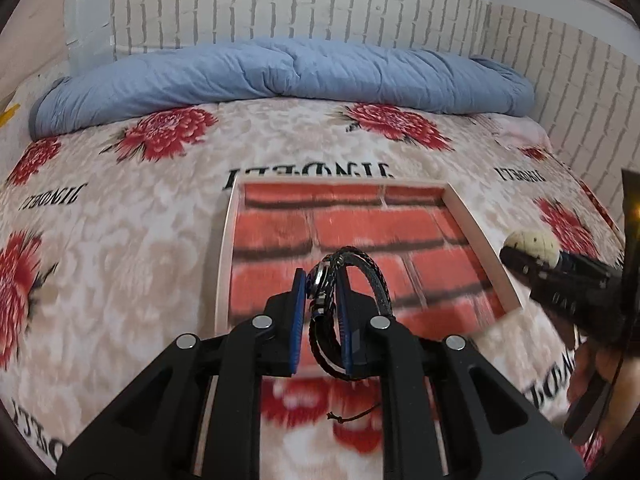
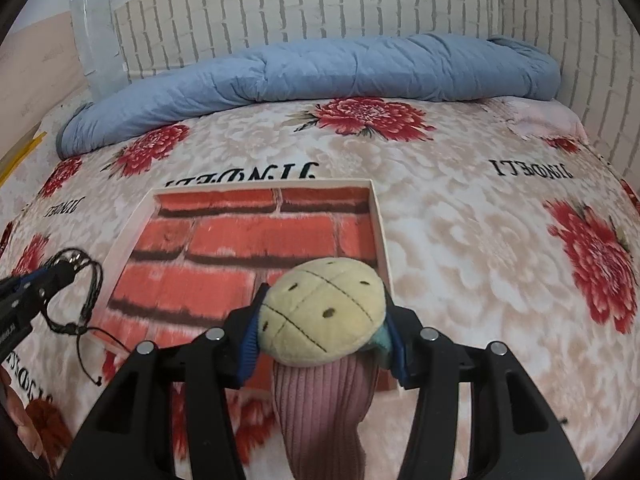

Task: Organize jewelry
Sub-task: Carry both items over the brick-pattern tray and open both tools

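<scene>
Left wrist view: left gripper (image 1: 323, 280) at lower centre, blue pads (image 1: 297, 312) clamped on a black braided bracelet (image 1: 362, 276); loops of the bracelet arching up and to the right of the fingertips, a metal clasp between the pads, a thin loose cord dangling below toward the bottom of the frame. Behind the fingertips, in mid frame, a shallow tray (image 1: 480, 224) with pale rim and red brick-pattern floor, lying flat on the floral bedspread (image 1: 120, 240); bracelet held over the tray, apart from its floor, no contact visible. At the right edge, the right gripper (image 1: 532, 256) reaching in with a cream plush piece at its tip, just beside the tray's right rim. Right wrist view: right gripper (image 2: 324, 316) at lower centre, fingers set partly apart and pressed on both sides of a plush toy (image 2: 320, 312) with cream stitched cap, dark spots, and pink ribbed stem hanging down toward the bottom edge; toy in front of the tray's (image 2: 132, 224) near right corner. At left of that frame, the left gripper (image 2: 60, 276) with the bracelet (image 2: 94, 292) looped off its tip, beside the tray's left rim. Along the top of both views, a rolled blue quilt (image 2: 320, 68) against a white brick-pattern headboard (image 2: 320, 0).
</scene>
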`<state>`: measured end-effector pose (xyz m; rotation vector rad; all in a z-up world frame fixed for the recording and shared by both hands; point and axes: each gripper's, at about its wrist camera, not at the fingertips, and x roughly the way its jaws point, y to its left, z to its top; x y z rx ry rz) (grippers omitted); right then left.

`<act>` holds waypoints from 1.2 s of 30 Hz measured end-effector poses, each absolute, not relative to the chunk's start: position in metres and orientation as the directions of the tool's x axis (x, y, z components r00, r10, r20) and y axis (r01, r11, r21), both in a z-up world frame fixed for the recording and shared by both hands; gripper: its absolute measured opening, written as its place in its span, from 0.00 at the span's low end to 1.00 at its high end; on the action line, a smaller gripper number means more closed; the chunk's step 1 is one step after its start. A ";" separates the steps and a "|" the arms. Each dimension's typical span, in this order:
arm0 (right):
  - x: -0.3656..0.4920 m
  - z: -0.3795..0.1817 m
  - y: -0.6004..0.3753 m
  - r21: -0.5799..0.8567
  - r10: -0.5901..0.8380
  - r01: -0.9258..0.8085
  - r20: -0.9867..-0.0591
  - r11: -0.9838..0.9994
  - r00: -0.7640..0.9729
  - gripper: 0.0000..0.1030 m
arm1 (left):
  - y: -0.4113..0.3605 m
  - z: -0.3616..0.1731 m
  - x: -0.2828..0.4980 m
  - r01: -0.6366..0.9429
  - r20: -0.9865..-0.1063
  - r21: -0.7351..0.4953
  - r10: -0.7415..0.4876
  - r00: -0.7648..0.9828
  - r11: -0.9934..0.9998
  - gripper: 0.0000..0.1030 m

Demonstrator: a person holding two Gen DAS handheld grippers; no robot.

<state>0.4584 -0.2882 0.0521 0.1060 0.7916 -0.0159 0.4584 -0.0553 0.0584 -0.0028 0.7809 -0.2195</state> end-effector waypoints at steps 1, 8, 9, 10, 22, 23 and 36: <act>0.467 0.050 -0.286 0.087 0.025 0.053 -0.707 0.995 0.706 0.49 | -0.058 0.057 0.466 0.192 -0.698 -0.080 -0.192 0.690 0.978 0.13; 0.522 0.026 -0.275 0.036 -0.010 0.050 -0.704 0.998 0.711 0.49 | -0.080 0.022 0.532 0.159 -0.715 -0.027 -0.131 0.687 0.987 0.13; 0.531 0.021 -0.277 0.049 -0.005 0.055 -0.705 0.997 0.710 0.49 | -0.082 0.016 0.539 0.157 -0.721 -0.030 -0.130 0.680 0.987 0.13; 0.536 0.018 -0.279 0.066 0.004 0.061 -0.709 0.996 0.705 0.49 | -0.084 0.011 0.544 0.155 -0.725 -0.028 -0.127 0.677 0.987 0.13; 0.570 -0.013 -0.281 0.060 0.000 0.074 -0.779 0.995 0.627 0.49 | -0.082 -0.023 0.592 0.109 -0.784 -0.021 -0.084 0.615 0.994 0.13; 0.570 -0.017 -0.279 0.052 -0.007 0.074 -0.776 0.996 0.631 0.50 | -0.081 -0.024 0.593 0.106 -0.786 -0.024 -0.085 0.612 0.994 0.13; 0.572 -0.025 -0.288 0.089 0.018 0.086 -0.791 0.992 0.611 0.63 | -0.076 -0.030 0.593 0.073 -0.805 -0.033 -0.069 0.589 0.997 0.58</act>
